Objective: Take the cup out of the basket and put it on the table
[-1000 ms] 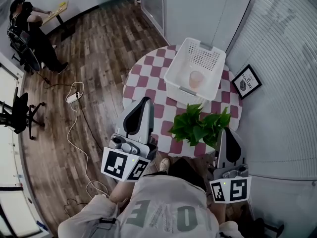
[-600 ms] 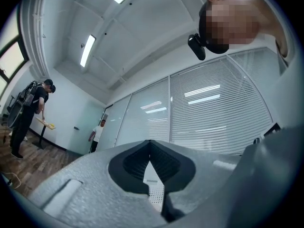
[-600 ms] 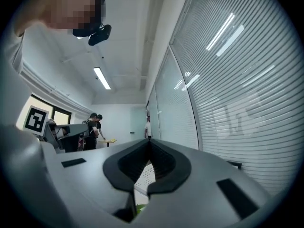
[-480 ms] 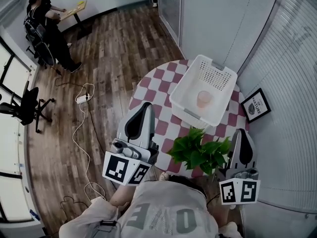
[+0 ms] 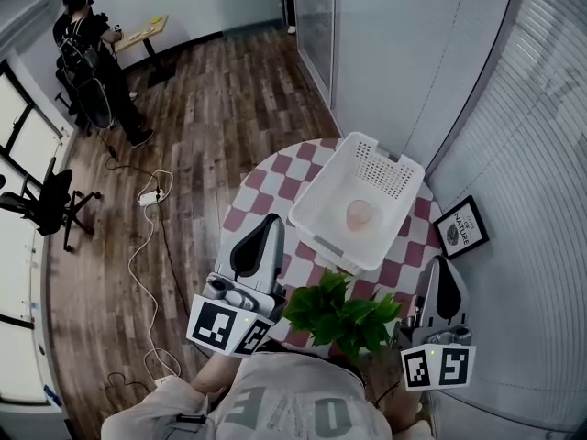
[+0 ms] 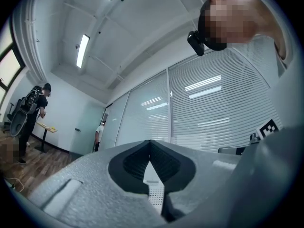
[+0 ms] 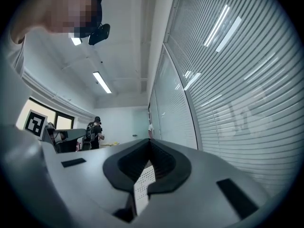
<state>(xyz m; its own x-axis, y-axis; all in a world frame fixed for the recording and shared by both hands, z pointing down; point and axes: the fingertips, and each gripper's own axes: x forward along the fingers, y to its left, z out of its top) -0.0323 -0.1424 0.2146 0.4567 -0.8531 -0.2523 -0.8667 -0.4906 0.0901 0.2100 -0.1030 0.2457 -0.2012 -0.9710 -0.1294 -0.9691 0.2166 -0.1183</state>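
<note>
The round red-and-white checkered desk [image 5: 260, 197] carries a white plastic basket [image 5: 386, 175] toward the wall and a leafy green plant [image 5: 344, 313] at its near edge.

— Is your light good enough?
— Bright and even: ceiling strips [image 6: 83, 50] overhead, their glare streaking the blinds [image 7: 223, 25]. Your gripper views bend hard, corners black; the head view is sharp.

Pale pink cup [image 5: 359, 214] inside white basket [image 5: 319, 183] on checkered table [image 5: 264, 191]
</note>
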